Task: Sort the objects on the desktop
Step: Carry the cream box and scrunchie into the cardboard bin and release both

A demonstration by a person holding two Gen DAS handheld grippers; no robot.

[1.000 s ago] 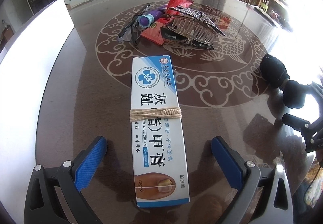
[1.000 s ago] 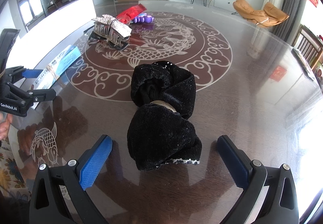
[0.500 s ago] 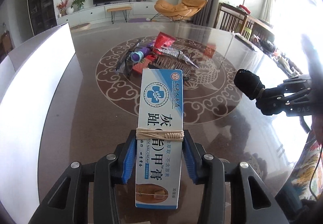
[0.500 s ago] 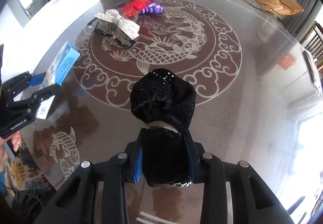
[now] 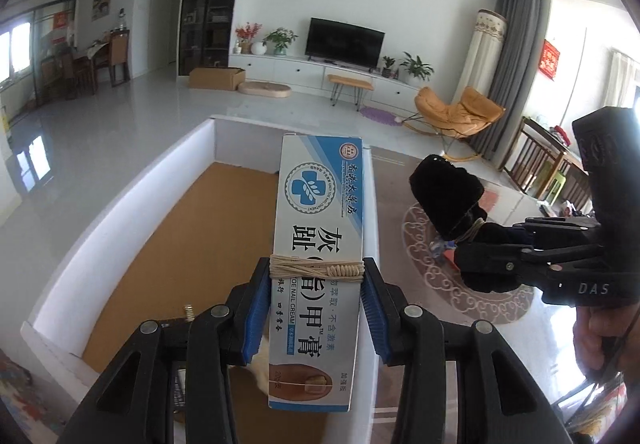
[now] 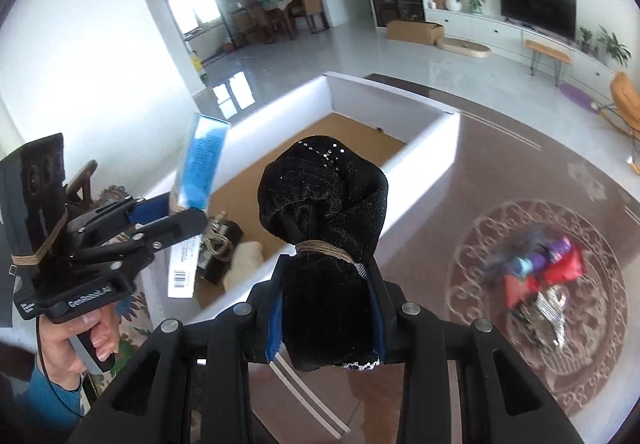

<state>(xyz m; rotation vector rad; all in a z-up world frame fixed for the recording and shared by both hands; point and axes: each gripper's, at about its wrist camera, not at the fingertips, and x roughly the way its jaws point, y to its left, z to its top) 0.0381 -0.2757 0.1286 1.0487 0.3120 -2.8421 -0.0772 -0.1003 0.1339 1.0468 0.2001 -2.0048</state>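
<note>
My left gripper (image 5: 318,296) is shut on a blue-and-white nail cream box (image 5: 320,228) tied with string, held in the air over the near wall of a white box (image 5: 132,204) with a brown floor. My right gripper (image 6: 326,308) is shut on a black velvet hair bow (image 6: 324,204) and holds it up beside that box's right wall (image 6: 424,152). The bow also shows in the left wrist view (image 5: 448,192), and the cream box in the right wrist view (image 6: 202,164).
Inside the white box lie a dark clip (image 6: 220,240) and a pale object (image 6: 244,260). On the dark patterned table (image 6: 500,172) to the right sits a blurred pile with a red packet (image 6: 560,268), a purple item and a silver clip.
Both grippers closed on their objects, lifted them off the table and swung left towards the white box, which now fills the middle of both views.
</note>
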